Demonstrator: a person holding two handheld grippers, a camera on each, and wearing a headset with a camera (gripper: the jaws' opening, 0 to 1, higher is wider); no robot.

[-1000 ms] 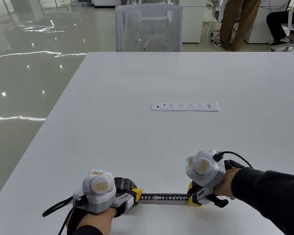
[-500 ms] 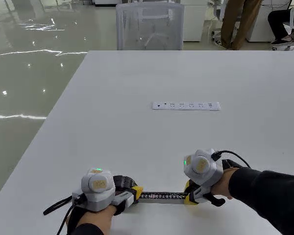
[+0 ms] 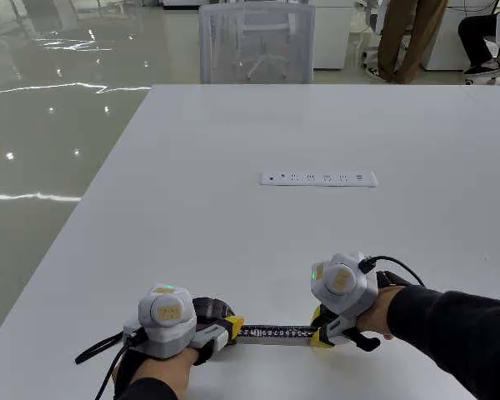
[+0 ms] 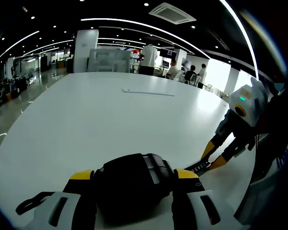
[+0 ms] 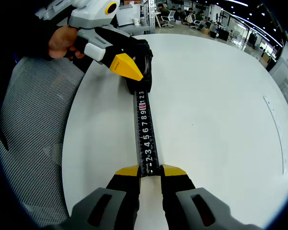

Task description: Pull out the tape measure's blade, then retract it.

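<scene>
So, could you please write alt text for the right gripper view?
The right gripper pinches the end of the tape measure's blade, drawn out across the white table. Beyond, the left gripper clamps the black case.

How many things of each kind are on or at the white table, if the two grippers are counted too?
tape measure: 1
power strip: 1
grippers: 2, the left gripper and the right gripper
chair behind the table: 1
Total: 5
</scene>
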